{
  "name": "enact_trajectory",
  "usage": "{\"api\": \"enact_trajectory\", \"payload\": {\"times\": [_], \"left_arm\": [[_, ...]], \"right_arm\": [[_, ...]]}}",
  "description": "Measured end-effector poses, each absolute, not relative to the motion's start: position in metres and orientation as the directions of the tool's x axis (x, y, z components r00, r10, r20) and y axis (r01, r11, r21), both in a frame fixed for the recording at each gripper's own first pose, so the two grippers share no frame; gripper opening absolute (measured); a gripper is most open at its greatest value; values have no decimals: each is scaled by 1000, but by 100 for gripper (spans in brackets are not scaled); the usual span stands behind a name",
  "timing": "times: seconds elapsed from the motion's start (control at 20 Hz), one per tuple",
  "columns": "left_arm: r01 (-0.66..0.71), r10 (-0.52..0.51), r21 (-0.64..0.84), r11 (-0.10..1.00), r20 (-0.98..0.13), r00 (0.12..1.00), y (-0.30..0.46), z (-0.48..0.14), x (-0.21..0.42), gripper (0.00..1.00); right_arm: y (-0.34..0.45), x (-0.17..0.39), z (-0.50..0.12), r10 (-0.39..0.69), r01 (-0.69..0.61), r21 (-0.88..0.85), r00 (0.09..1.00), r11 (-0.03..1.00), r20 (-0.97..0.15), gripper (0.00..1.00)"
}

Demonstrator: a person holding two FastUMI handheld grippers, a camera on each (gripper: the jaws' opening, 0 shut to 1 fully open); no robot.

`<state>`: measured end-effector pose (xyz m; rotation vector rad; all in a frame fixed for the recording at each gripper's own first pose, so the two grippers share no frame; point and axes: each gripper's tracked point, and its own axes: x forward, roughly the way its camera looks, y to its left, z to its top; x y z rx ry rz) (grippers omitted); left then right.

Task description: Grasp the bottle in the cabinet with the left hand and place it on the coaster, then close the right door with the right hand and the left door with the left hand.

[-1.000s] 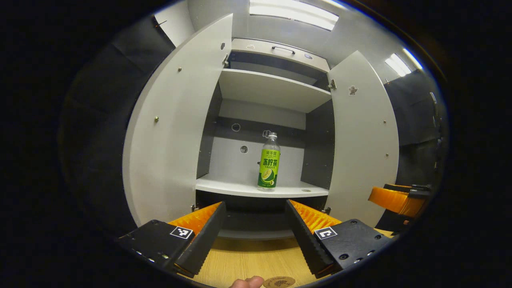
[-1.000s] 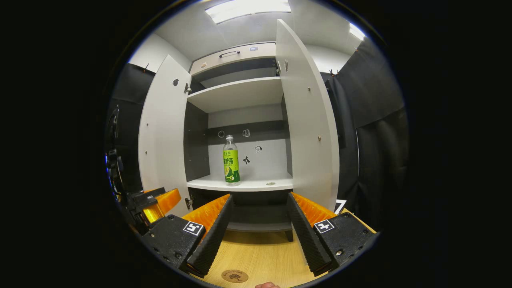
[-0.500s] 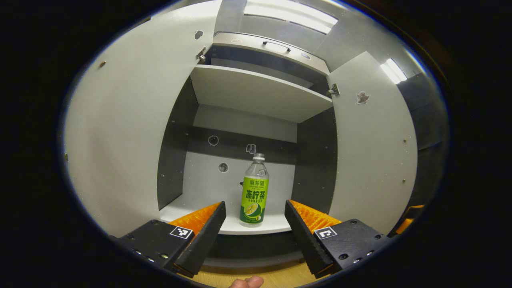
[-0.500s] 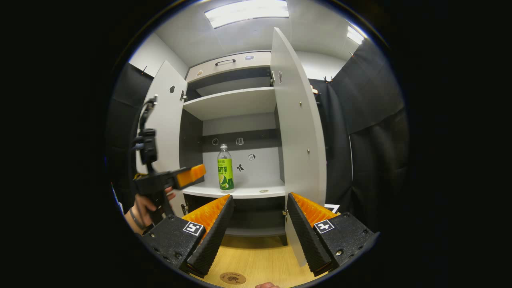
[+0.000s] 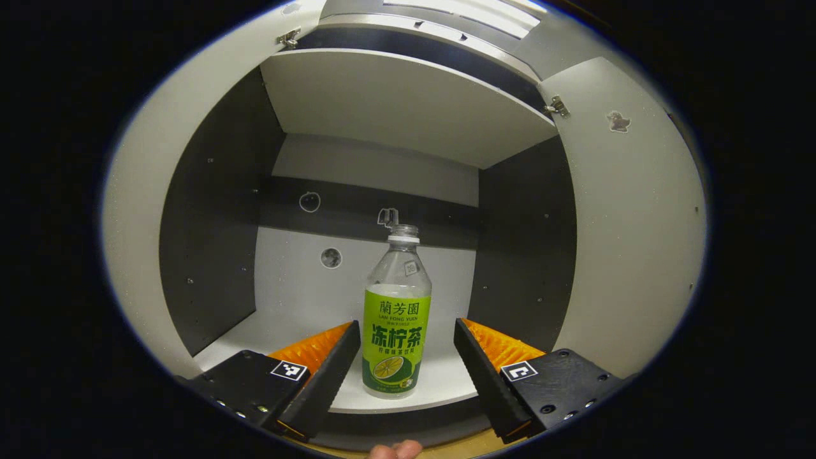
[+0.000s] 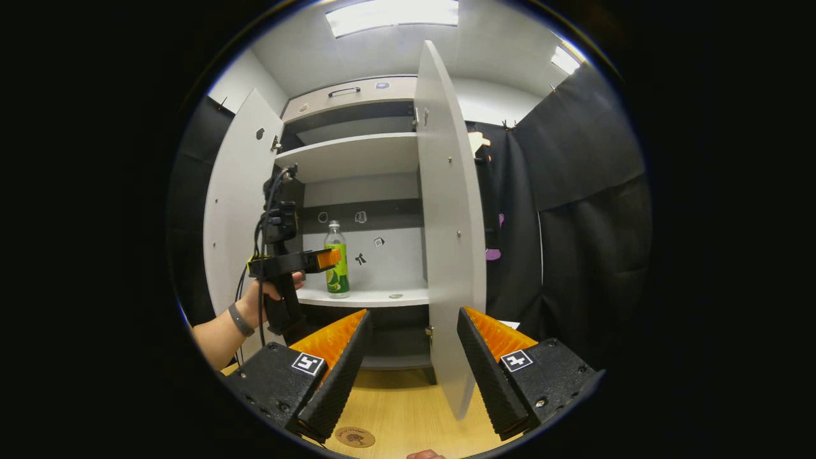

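A clear bottle [image 5: 396,344] with a green label stands upright on the cabinet's lower shelf [image 5: 287,319]. My left gripper [image 5: 405,325] is open just in front of it, its fingers lined up on either side of the bottle without touching. In the right gripper view the bottle [image 6: 336,268] is partly covered by the left gripper [image 6: 325,258], held by a hand [image 6: 268,299]. My right gripper [image 6: 412,312] hangs open and empty over the wooden table [image 6: 408,408]. A round brown coaster [image 6: 355,437] lies on the table near its front.
Both cabinet doors stand open: the left door [image 6: 236,210] and the right door [image 6: 446,223], whose edge points toward my right gripper. An upper shelf [image 5: 395,102] spans the cabinet above the bottle. Black cloth [image 6: 586,223] hangs to the right.
My left gripper has moved forward into the cabinet, so the bottle looms larger between its fingers. The right gripper has shifted right; the right door's edge now sits between its fingers.
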<state>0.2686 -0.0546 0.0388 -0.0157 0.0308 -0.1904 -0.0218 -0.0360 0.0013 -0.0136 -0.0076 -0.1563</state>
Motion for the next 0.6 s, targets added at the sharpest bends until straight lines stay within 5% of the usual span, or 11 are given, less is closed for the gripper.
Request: {"api": "enact_trajectory", "payload": {"times": [0.55, 0.6], "left_arm": [[136, -136, 15, 991, -15, 991, -51, 39, 318, 94], [118, -118, 17, 993, -23, 993, -50, 38, 320, 88]], "right_arm": [[-52, -27, -1, -208, 207, -22, 978, 978, -6, 83], [-53, -27, -1, -213, 212, -25, 977, 977, -6, 83]]}}
